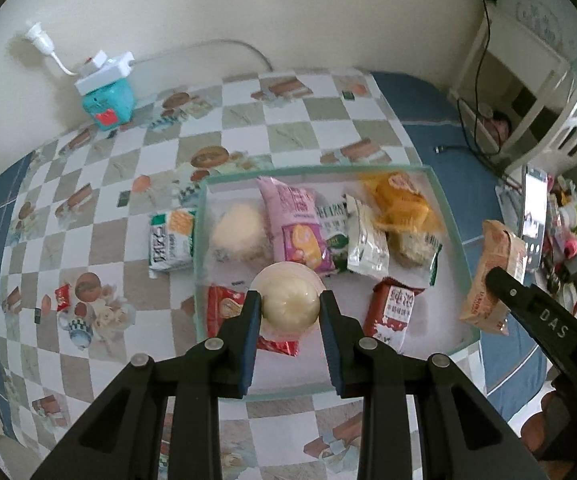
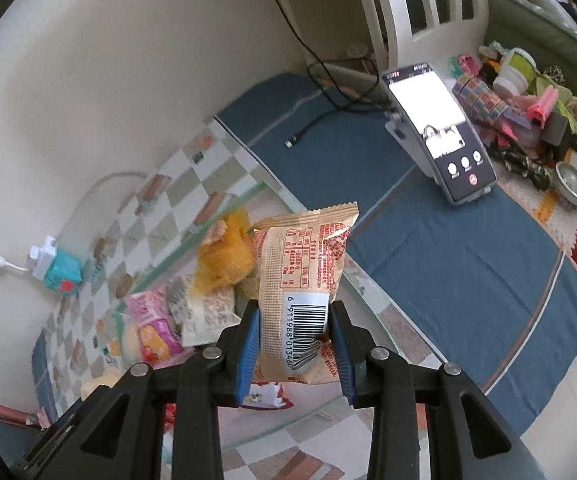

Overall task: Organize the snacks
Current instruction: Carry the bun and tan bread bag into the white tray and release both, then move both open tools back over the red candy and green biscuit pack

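My left gripper (image 1: pixel 290 304) is shut on a round pale bun in clear wrap (image 1: pixel 288 300), held over the near part of a shallow glass tray (image 1: pixel 454 236). Inside the tray lie several snack packets: a pink one (image 1: pixel 294 226), a yellow one (image 1: pixel 402 204), a red-and-white one (image 1: pixel 392 314) and another pale bun (image 1: pixel 238 232). My right gripper (image 2: pixel 294 318) is shut on a beige packet with a barcode (image 2: pixel 300 272), hanging above the tray's right edge. That same beige packet (image 1: pixel 492 276) shows at the right of the left wrist view.
A green-and-white packet (image 1: pixel 170 240) and a small red sweet (image 1: pixel 63 297) lie on the checked tablecloth left of the tray. A teal box with a white plug (image 1: pixel 106 94) stands by the wall. A phone on a stand (image 2: pixel 440 132) and clutter (image 2: pixel 528 100) sit to the right.
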### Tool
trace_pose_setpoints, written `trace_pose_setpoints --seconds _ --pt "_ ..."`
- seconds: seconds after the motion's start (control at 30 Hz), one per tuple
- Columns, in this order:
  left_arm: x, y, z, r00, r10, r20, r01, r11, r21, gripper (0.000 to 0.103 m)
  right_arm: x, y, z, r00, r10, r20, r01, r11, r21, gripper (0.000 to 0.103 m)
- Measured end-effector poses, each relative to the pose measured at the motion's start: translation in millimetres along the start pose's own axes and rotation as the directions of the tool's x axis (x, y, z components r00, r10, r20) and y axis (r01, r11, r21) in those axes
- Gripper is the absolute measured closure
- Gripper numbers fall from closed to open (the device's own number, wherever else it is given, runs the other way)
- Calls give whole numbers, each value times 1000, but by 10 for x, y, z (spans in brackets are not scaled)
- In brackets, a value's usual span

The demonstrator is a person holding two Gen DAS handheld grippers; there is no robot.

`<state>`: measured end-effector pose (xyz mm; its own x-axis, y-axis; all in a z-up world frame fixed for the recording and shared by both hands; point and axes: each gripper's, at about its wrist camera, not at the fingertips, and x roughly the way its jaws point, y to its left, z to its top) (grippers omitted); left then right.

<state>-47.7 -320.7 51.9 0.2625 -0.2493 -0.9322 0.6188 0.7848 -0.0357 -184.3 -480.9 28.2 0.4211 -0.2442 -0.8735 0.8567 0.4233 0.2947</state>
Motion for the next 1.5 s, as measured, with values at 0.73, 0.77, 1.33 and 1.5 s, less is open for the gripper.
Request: trace_pose_setpoints --seconds 0.73,0.77,1.33,1.5 --pt "410 -387 -134 996 34 -87 -24 994 106 72 269 -71 -57 996 -37 -77 37 999 6 66" --pt "416 -389 -137 995 34 -89 -25 994 107 72 269 -74 -57 996 -37 -77 38 999 6 66" --pt "363 -370 -116 997 24 -75 -16 994 111 68 367 -38 -91 993 -40 -111 42 999 9 63" --pt "268 -292 -56 998 20 -55 -15 996 91 48 342 -24 -88 993 -45 -105 46 999 3 53"
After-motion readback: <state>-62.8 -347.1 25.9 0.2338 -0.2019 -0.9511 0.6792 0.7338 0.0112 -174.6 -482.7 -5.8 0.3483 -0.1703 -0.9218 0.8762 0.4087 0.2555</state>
